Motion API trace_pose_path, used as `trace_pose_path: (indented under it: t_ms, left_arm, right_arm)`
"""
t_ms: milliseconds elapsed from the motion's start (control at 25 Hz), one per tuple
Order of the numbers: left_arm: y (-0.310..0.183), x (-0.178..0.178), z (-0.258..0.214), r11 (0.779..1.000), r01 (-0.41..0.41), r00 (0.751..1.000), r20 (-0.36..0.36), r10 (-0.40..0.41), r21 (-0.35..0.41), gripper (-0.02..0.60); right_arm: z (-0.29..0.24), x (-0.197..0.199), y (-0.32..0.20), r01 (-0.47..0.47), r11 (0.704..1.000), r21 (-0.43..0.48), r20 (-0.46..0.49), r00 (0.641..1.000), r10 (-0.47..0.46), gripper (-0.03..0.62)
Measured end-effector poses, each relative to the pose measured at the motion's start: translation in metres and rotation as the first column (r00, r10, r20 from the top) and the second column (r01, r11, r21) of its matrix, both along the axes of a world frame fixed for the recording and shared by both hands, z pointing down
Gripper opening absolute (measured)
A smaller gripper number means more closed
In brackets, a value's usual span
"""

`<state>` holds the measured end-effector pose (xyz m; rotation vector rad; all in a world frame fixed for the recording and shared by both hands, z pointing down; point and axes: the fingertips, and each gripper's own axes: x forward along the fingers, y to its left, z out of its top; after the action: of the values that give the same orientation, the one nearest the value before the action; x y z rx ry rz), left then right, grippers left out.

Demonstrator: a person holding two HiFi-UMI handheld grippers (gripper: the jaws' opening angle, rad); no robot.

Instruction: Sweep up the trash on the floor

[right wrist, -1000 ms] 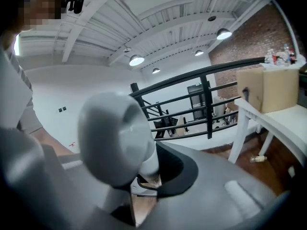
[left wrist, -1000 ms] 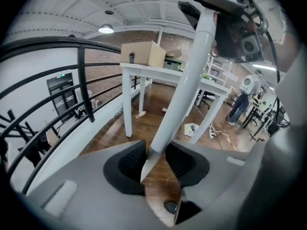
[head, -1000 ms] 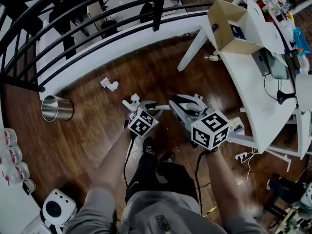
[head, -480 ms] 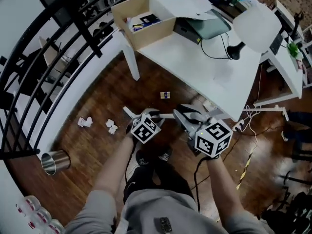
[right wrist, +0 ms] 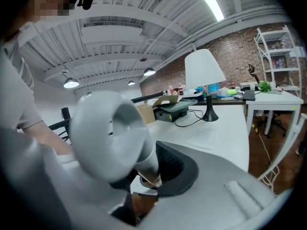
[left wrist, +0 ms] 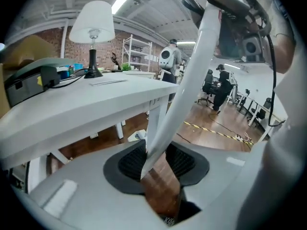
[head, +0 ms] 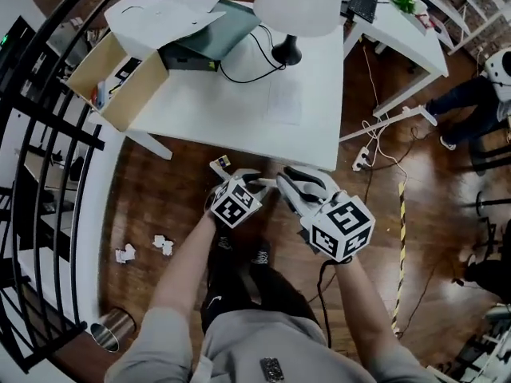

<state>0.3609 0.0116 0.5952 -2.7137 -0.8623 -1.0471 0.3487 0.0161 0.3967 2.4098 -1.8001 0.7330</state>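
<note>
Two crumpled white paper scraps (head: 125, 254) (head: 164, 246) lie on the dark wood floor, left of and behind my hands. A small card-like scrap (head: 219, 163) lies by the table's edge, just ahead of the left gripper. My left gripper (head: 242, 179) (left wrist: 156, 159) is shut on a white pole (left wrist: 192, 80) that runs up and to the right toward the other hand. My right gripper (head: 297, 183) (right wrist: 148, 176) is shut on a grey looped handle (right wrist: 108, 133). The lower end of the pole is hidden.
A white table (head: 239, 110) with a lamp (head: 297, 2) and an open cardboard box (head: 120, 74) stands straight ahead. A black railing (head: 40, 174) curves along the left. A metal can (head: 112, 329) sits at lower left. Cables and a power strip (head: 363, 154) lie right.
Both grippers have swung together from the railing side toward the white table, keeping their grips. The paper scraps, which were ahead of my hands, now lie behind at the left.
</note>
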Motion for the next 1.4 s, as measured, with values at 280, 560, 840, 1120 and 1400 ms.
trace_pose_path:
  t_ms: [280, 560, 840, 1120, 1400]
  left_arm:
    - [0.015, 0.034, 0.021, 0.985, -0.167, 0.985, -0.036, 0.166, -0.035, 0.137]
    - [-0.006, 0.04, 0.058, 0.98, -0.188, 0.982, -0.024, 0.187, -0.061, 0.137]
    - [-0.045, 0.029, 0.072, 0.987, -0.141, 0.99, 0.001, 0.142, -0.082, 0.14]
    - [-0.083, 0.007, 0.072, 0.995, -0.058, 0.998, 0.02, 0.06, -0.076, 0.138]
    - [-0.132, -0.036, 0.077, 0.992, 0.107, 0.994, 0.036, -0.105, -0.064, 0.138]
  right_arm:
    - [0.019, 0.024, 0.007, -0.18, 0.983, -0.04, -0.047, 0.983, 0.178, 0.071]
    - [0.056, 0.026, -0.027, -0.233, 0.967, -0.1, -0.071, 0.971, 0.226, 0.071]
    - [0.071, 0.021, -0.059, -0.206, 0.973, -0.102, -0.017, 0.979, 0.206, 0.071]
    - [0.07, -0.002, -0.101, -0.094, 0.991, -0.099, -0.007, 0.996, 0.094, 0.074]
    - [0.074, -0.044, -0.145, 0.08, 0.993, -0.087, 0.004, 0.997, -0.08, 0.074]
